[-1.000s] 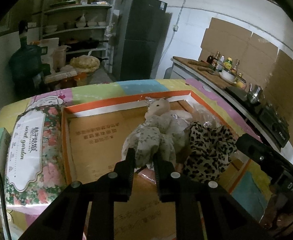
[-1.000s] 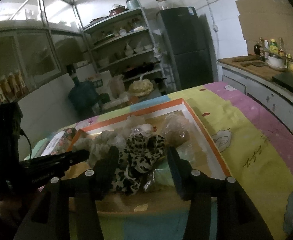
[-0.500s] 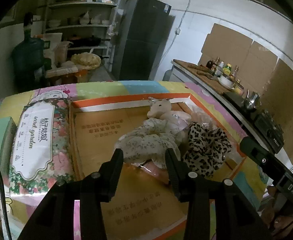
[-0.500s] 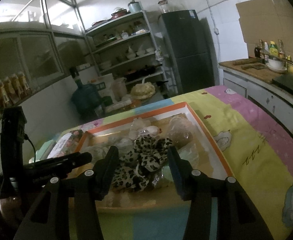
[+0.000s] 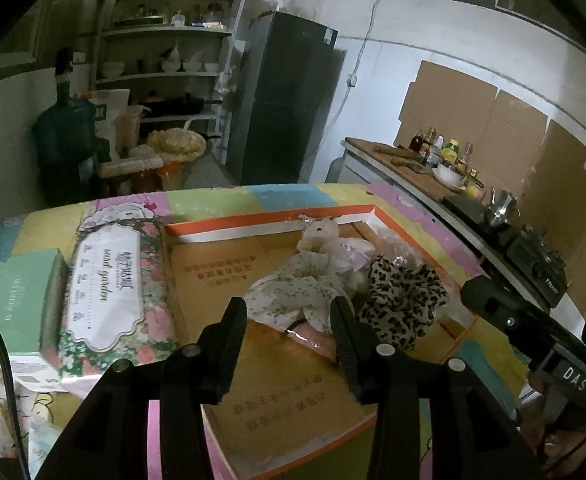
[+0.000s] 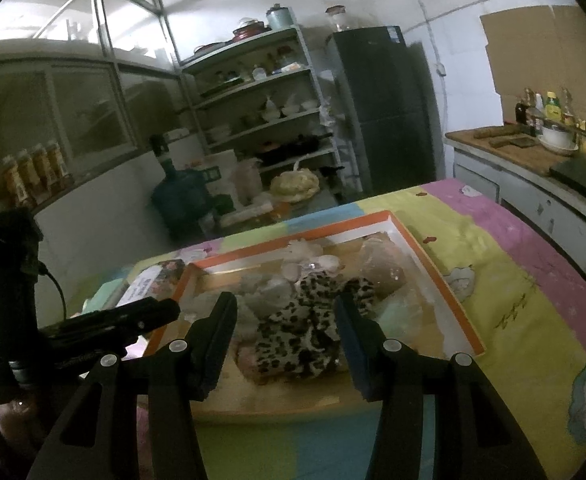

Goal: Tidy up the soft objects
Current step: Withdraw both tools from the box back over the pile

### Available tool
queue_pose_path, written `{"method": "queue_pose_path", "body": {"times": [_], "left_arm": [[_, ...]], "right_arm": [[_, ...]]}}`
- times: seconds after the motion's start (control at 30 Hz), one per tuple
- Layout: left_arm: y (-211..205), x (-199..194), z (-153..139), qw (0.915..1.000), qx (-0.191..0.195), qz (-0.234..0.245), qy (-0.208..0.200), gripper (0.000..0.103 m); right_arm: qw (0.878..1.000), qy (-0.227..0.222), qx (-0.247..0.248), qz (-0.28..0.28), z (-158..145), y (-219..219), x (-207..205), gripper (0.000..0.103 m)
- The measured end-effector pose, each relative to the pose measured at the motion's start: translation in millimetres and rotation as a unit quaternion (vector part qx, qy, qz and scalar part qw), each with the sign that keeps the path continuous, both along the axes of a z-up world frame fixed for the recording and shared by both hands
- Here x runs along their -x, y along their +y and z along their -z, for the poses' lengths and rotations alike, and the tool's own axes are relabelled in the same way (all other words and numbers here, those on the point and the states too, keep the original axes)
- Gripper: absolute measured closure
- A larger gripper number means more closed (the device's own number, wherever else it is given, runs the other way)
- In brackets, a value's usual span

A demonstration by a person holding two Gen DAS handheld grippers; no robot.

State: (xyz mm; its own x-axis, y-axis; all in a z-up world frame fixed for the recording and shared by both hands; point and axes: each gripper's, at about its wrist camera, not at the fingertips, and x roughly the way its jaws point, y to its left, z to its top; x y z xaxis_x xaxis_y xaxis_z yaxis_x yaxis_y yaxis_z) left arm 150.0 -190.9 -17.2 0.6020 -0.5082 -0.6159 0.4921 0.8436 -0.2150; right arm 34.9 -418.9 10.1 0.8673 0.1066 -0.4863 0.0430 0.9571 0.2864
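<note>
A shallow cardboard tray with an orange rim (image 5: 269, 218) lies on the colourful table. In it lie a floral fabric scrunchie (image 5: 297, 292), a leopard-print scrunchie (image 5: 403, 304), a small plush toy (image 5: 321, 234) and a pink packet (image 5: 317, 340). My left gripper (image 5: 289, 320) is open and empty, above the tray just short of the floral scrunchie. My right gripper (image 6: 285, 316) is open and empty, raised in front of the leopard scrunchie (image 6: 309, 320). The tray rim also shows in the right wrist view (image 6: 437, 268).
A floral tissue pack (image 5: 109, 292) and a green box (image 5: 25, 304) lie left of the tray. The other handle (image 5: 533, 332) is at the right, and in the right view the left handle (image 6: 93, 328). Counter with stove (image 5: 533, 252), fridge (image 5: 289, 100) and shelves beyond.
My left gripper has opened and let go of the floral scrunchie, then pulled back and up. My right gripper stays open and has drawn back a little from the tray.
</note>
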Motion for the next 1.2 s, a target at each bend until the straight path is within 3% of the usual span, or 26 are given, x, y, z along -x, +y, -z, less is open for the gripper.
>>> {"method": "queue_pose_path", "body": {"times": [0.63, 1.2], "left_arm": [[40.7, 27.7, -22.7, 0.9979, -0.015, -0.043, -0.045, 0.060], [91.1, 39.0, -27.6, 0.9935, -0.018, -0.098, -0.056, 0.060]], "right_arm": [[0.999, -0.017, 0.011, -0.026, -18.0, 41.7, 8.3, 0.043], [0.997, -0.028, 0.022, -0.062, -30.1, 89.5, 5.7, 0.038]]}}
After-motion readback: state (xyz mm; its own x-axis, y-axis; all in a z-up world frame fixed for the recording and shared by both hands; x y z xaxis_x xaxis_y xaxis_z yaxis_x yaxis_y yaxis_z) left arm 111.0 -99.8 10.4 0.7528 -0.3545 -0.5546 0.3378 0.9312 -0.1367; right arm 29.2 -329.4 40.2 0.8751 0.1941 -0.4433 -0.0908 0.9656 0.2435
